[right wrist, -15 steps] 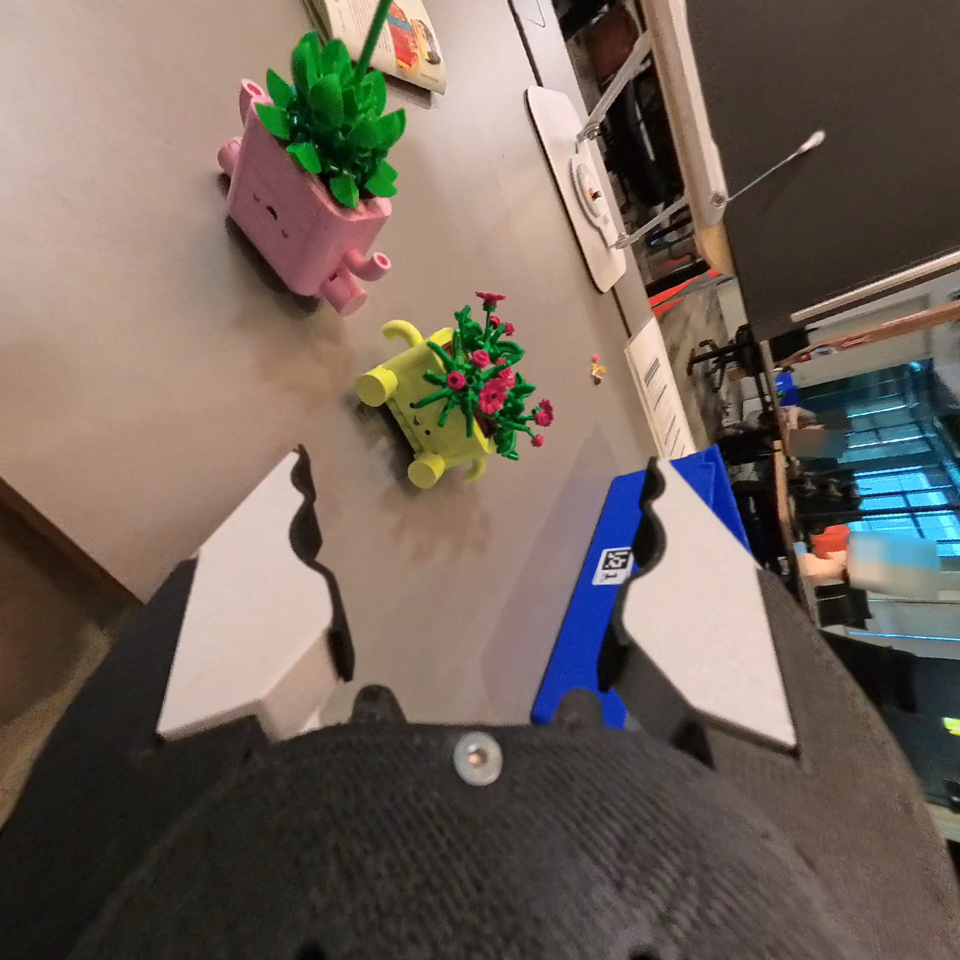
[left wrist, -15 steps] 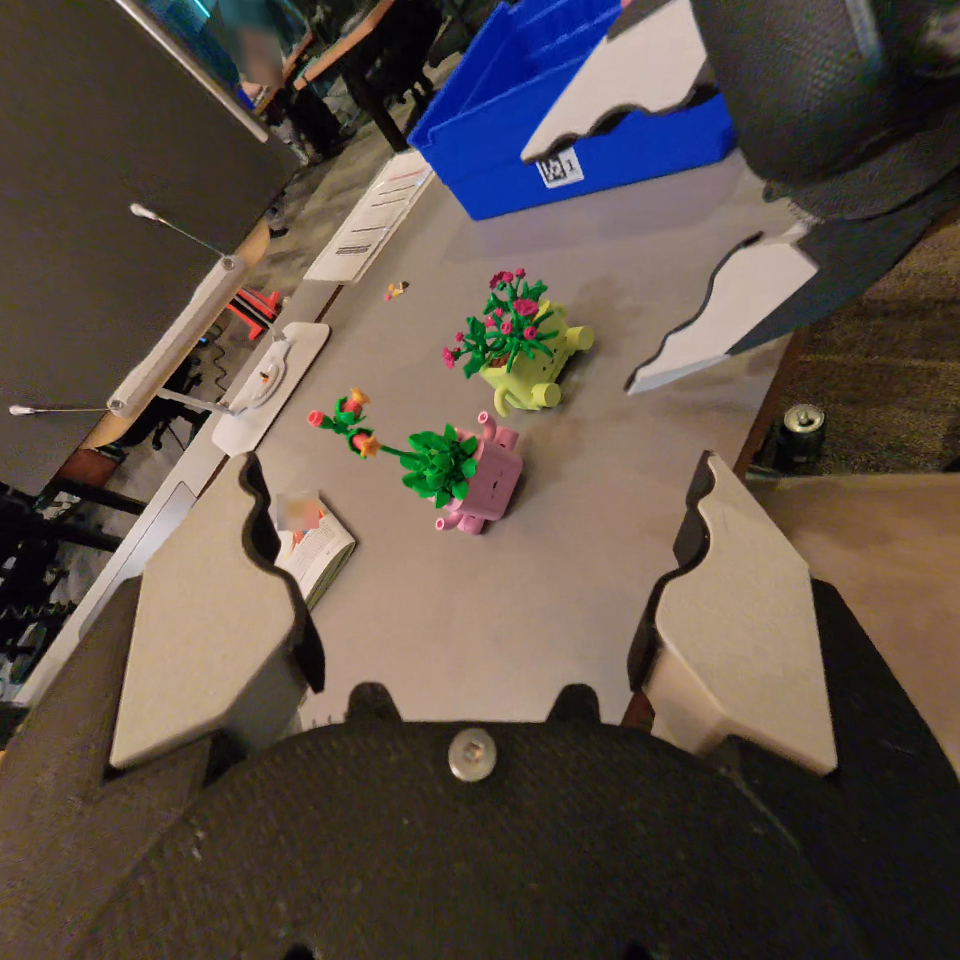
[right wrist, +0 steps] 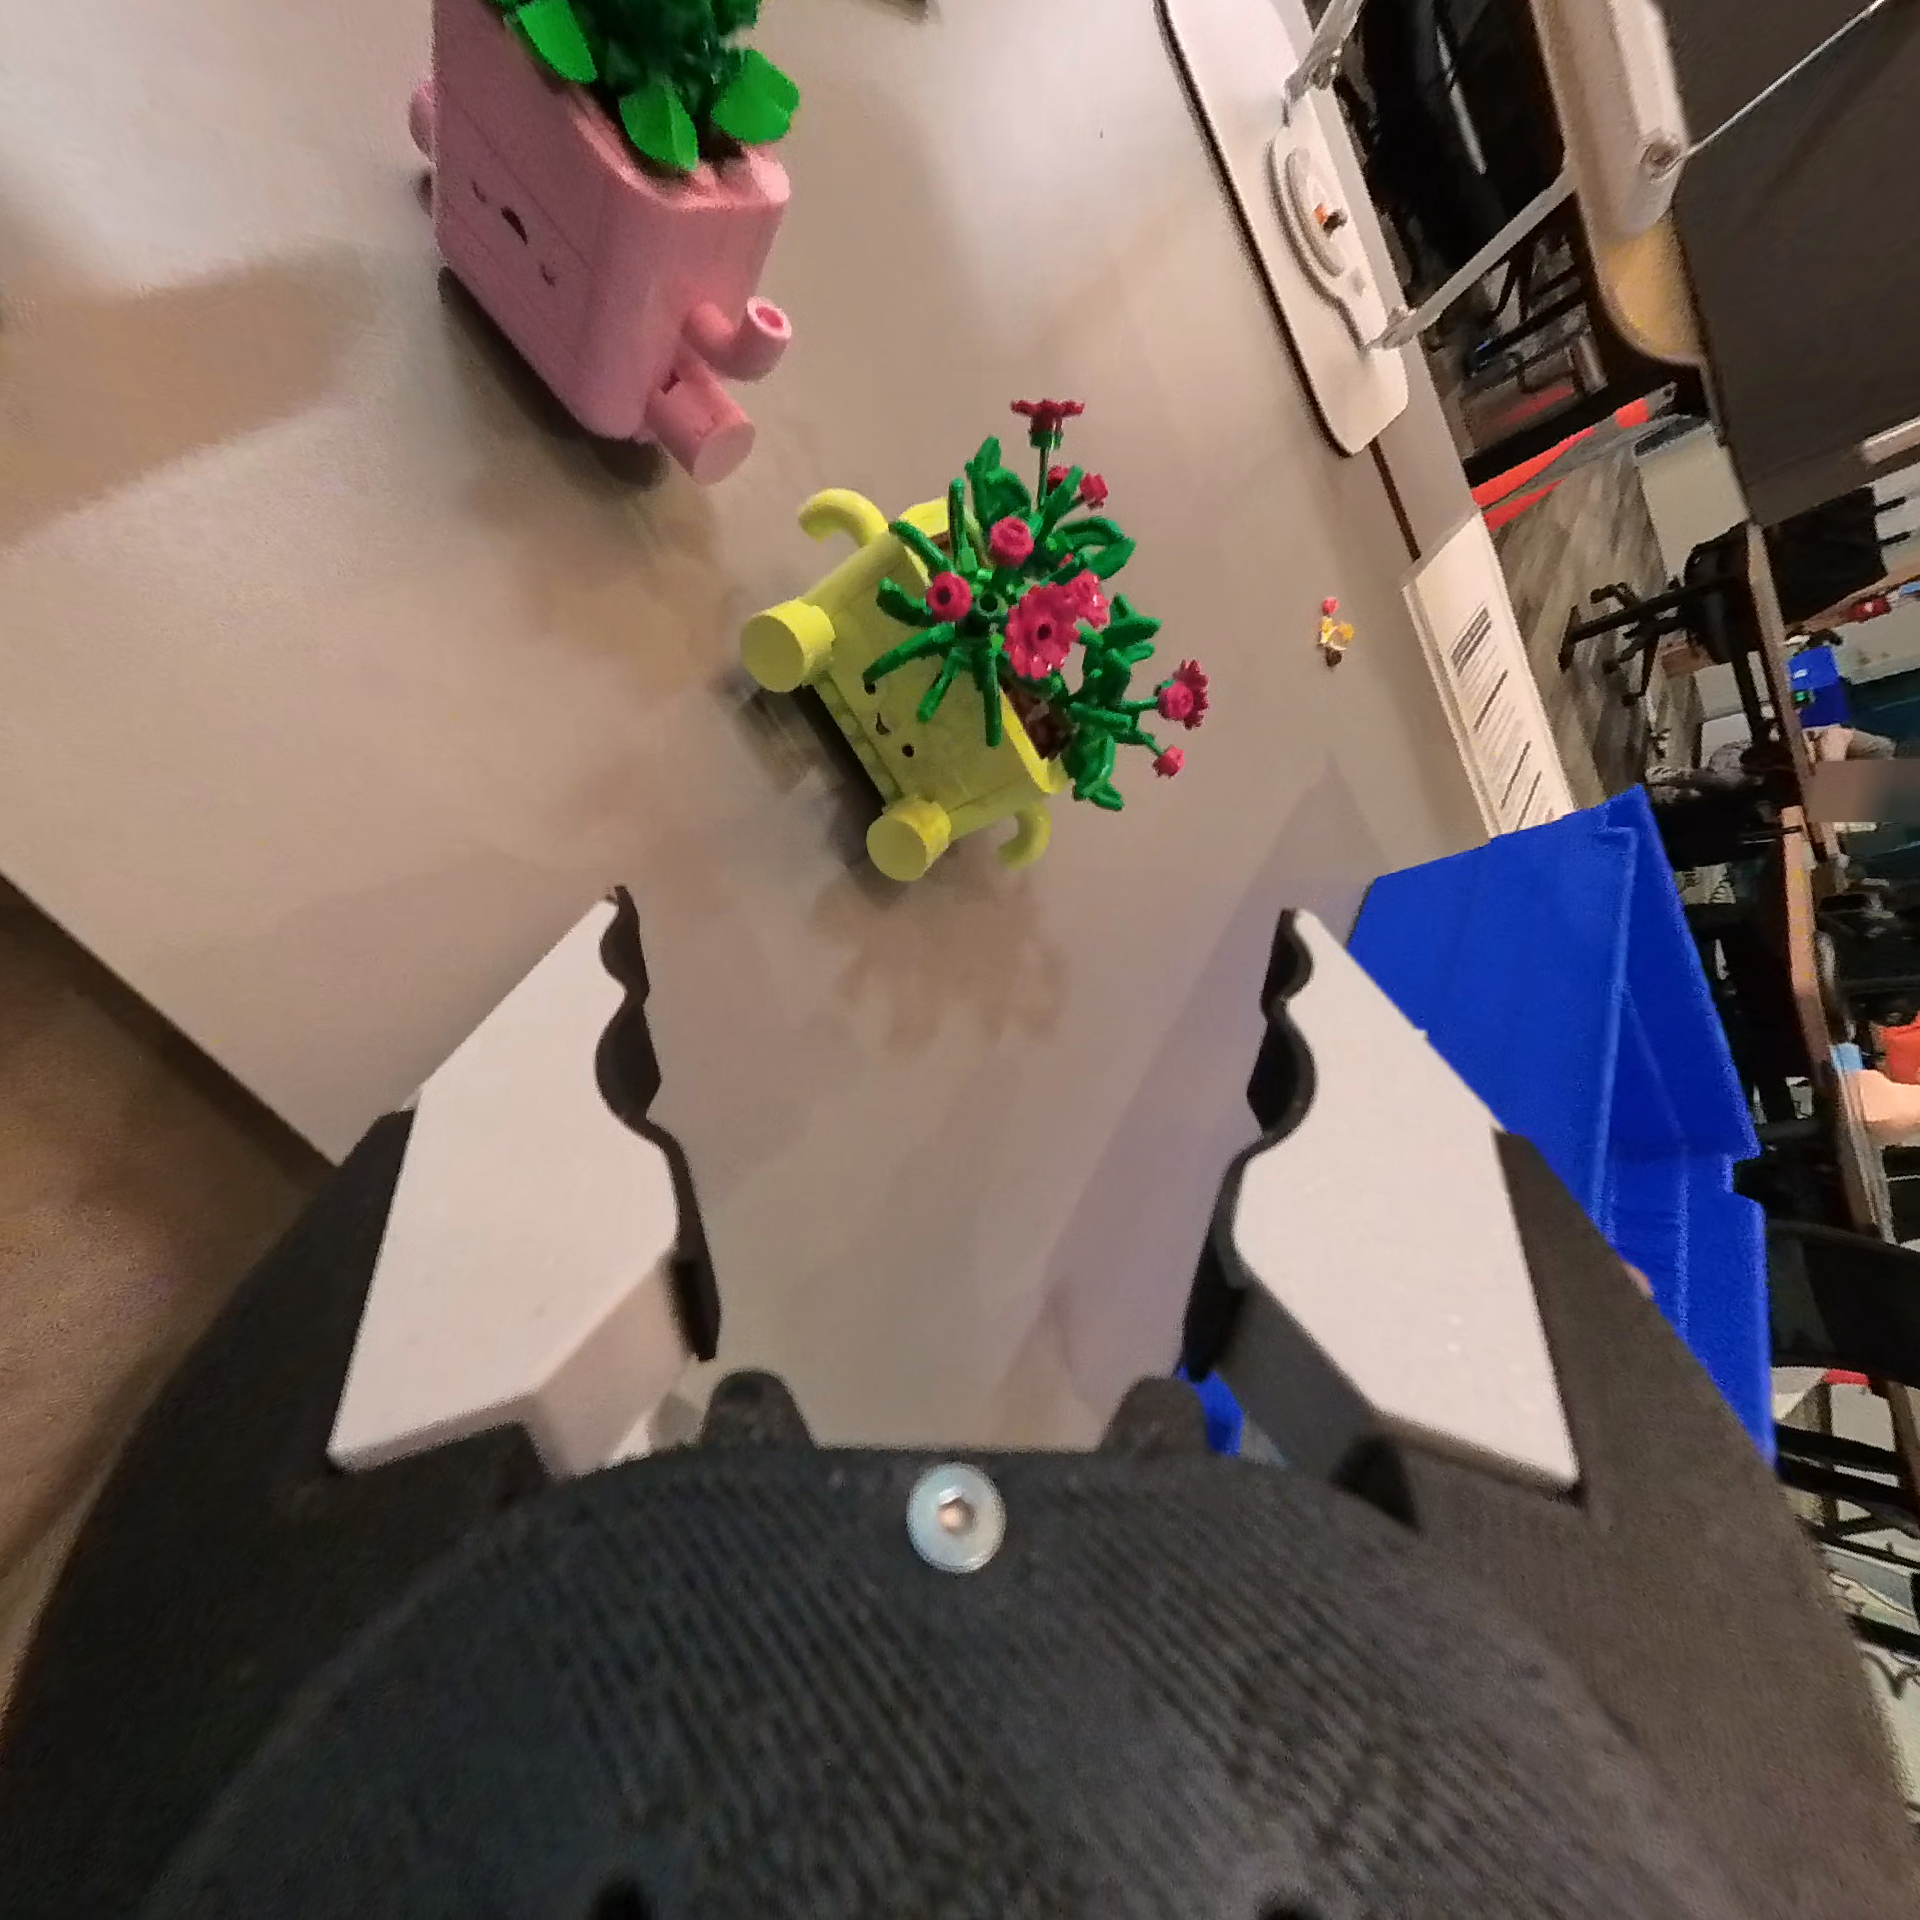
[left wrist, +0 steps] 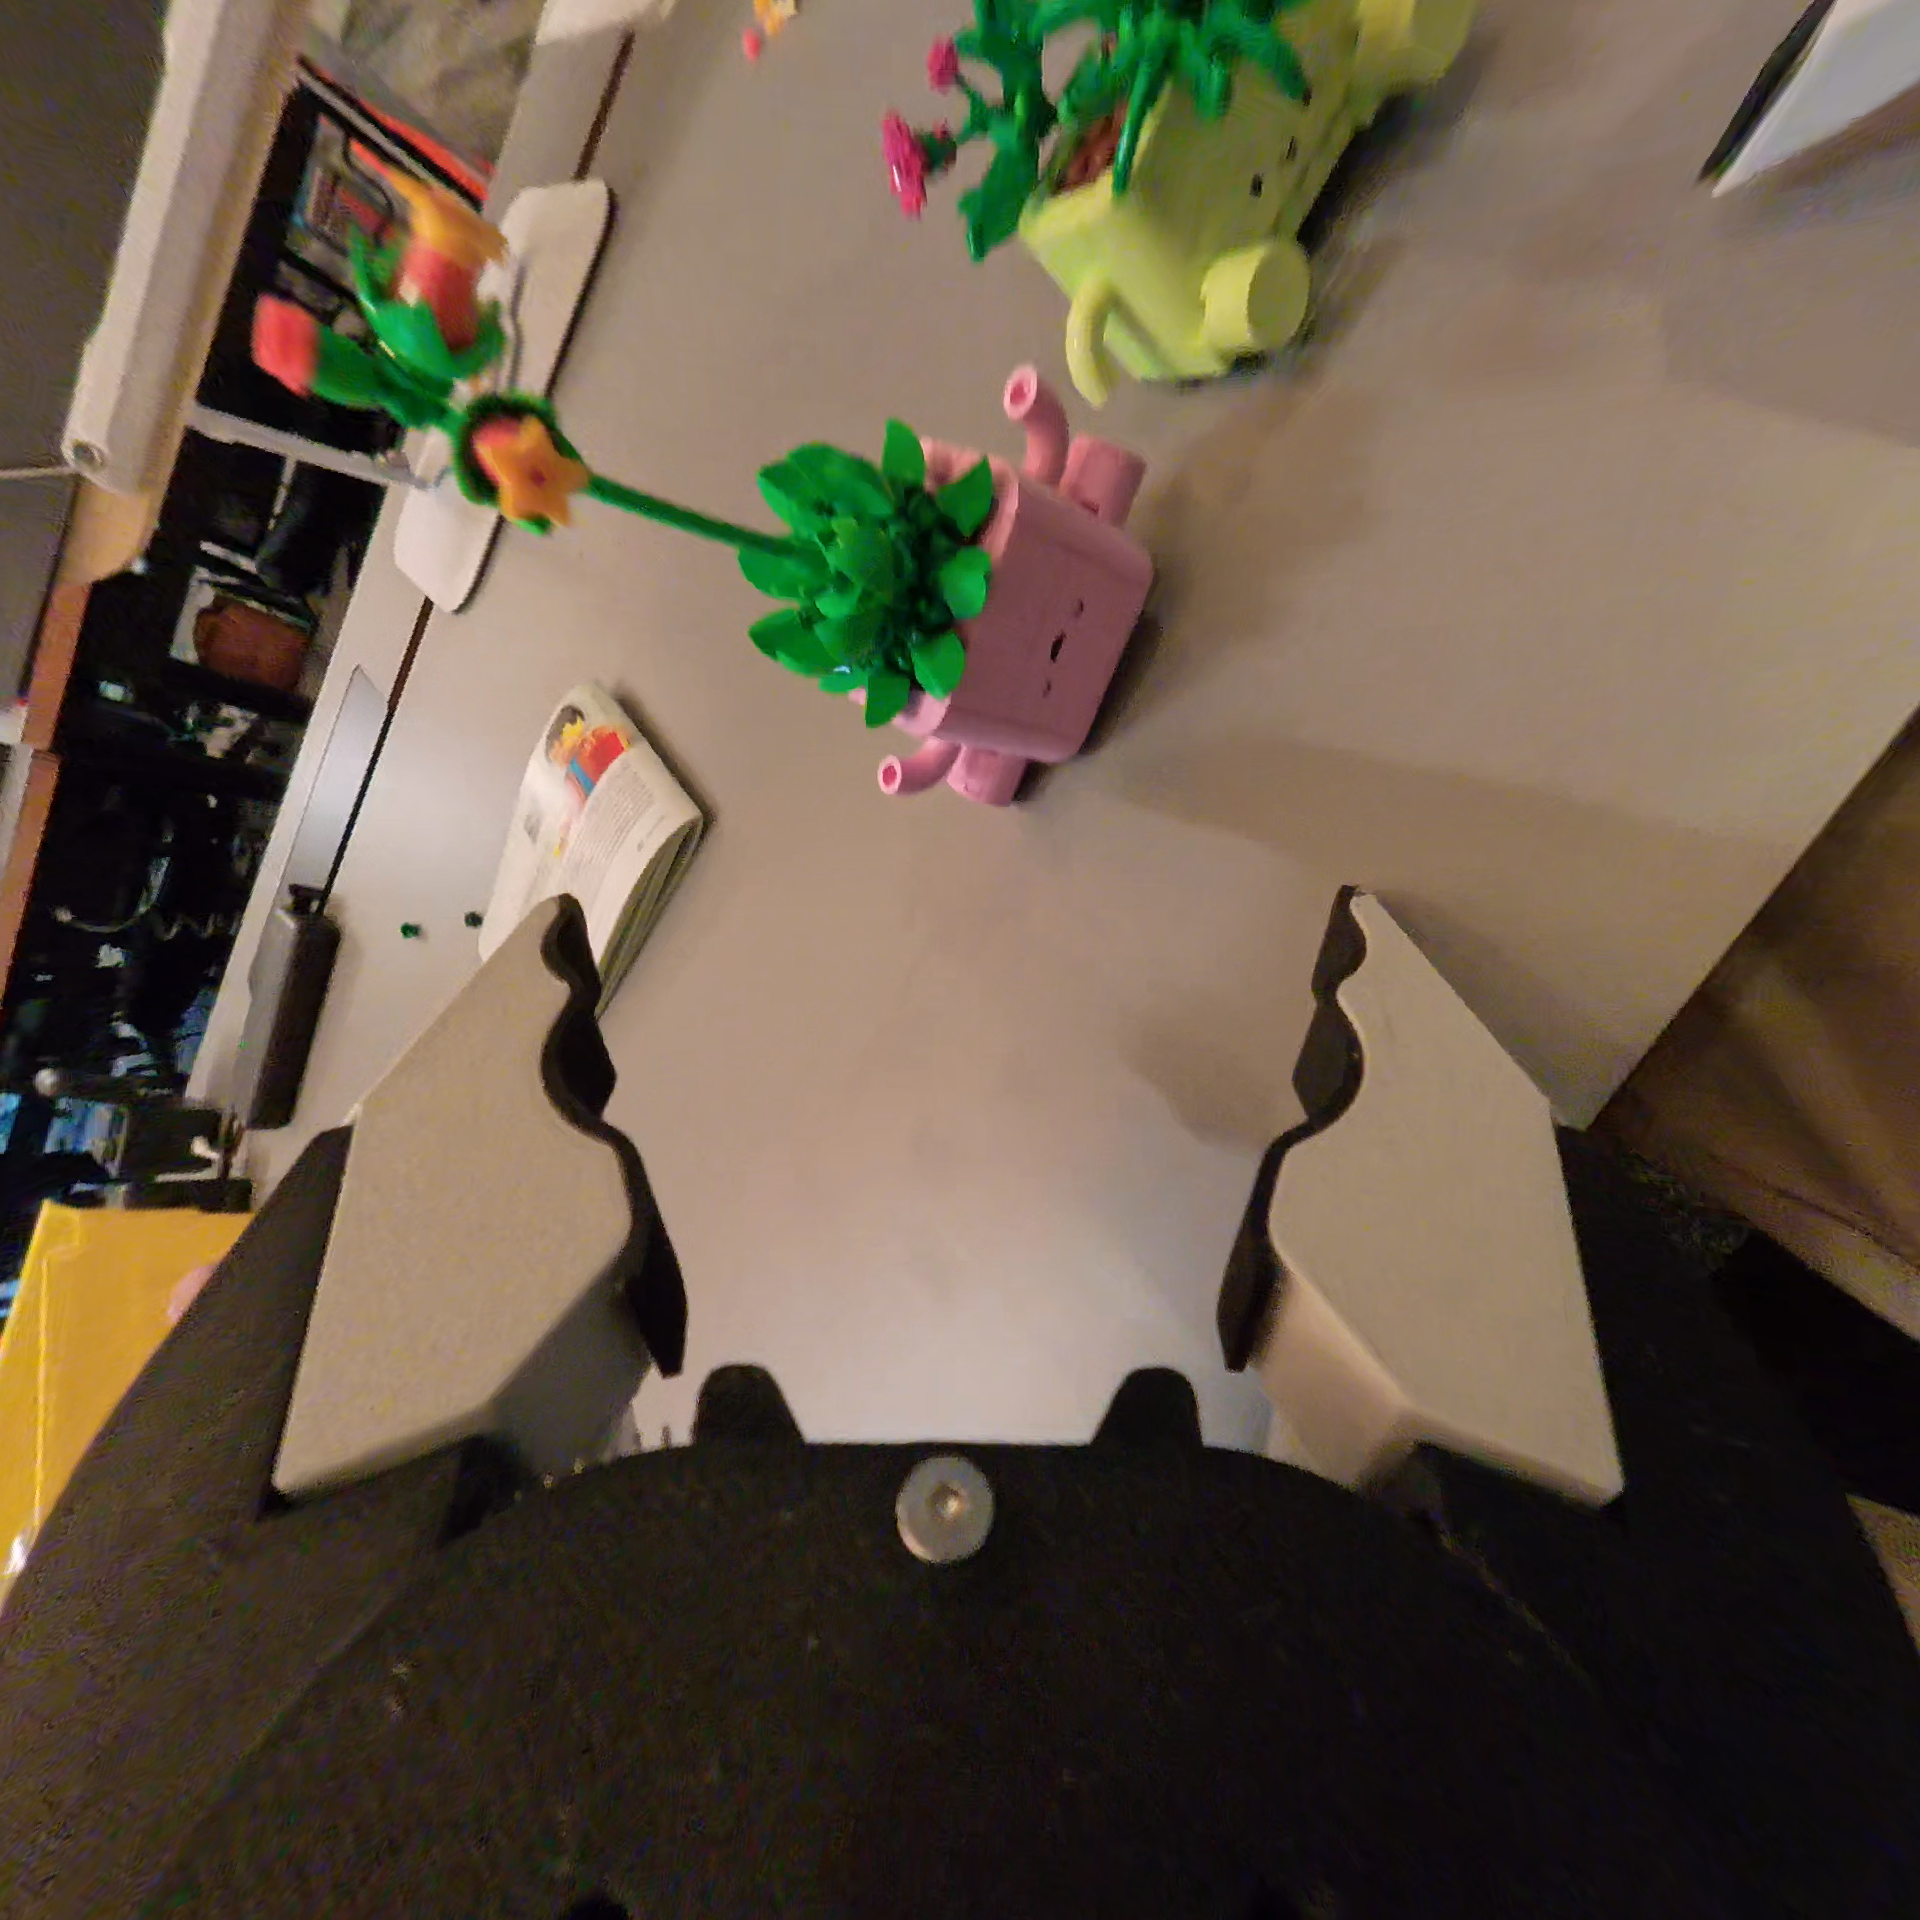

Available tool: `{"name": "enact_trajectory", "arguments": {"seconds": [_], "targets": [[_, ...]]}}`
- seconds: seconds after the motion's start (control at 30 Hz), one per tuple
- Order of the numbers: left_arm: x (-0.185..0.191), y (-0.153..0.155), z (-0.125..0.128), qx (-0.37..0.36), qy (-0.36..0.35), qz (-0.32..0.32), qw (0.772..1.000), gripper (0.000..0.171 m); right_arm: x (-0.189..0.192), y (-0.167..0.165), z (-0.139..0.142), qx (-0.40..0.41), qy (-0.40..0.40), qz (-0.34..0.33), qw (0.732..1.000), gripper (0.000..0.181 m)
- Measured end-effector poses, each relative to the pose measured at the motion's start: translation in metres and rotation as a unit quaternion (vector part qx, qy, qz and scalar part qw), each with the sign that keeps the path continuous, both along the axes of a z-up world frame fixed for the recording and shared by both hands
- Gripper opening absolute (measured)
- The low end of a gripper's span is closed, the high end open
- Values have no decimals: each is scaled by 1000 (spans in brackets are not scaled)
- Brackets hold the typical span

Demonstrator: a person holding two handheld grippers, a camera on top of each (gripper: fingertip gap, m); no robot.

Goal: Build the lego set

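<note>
Both tongs spread, empty: left tongs (left wrist: 951,1122), right tongs (right wrist: 951,1112). Approach step: pink planter (left wrist: 1039,623) at 12 o'clock of left, yellow-green planter (right wrist: 935,717) at 12 of right. Next probably calls for closing on one.

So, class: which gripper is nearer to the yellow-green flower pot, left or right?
Right. The right gripper hovers open just short of the yellow-green flower pot, aimed at it. The left gripper faces the pink pot, with the yellow-green one farther beyond.
</note>
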State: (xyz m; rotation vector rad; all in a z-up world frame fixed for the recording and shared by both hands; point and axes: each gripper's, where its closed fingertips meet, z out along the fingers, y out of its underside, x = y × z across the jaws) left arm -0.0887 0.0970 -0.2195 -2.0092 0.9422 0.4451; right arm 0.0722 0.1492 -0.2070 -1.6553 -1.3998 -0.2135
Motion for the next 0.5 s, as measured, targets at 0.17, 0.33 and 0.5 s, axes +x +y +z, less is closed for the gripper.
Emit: {"name": "enact_trajectory", "arguments": {"seconds": [0.17,0.33,0.5], "targets": [[-4,-5,-7,-19,-30,8,999,122,2,3,-8,-10,0,-3,1000,117],[-7,-17,-4,-18,-83,15,996,116,4,17,-1,-2,49,-11,999,108],[6,-33,16,34,-199,4,979,12,28,44,19,5,159,-58,986,85]]}}
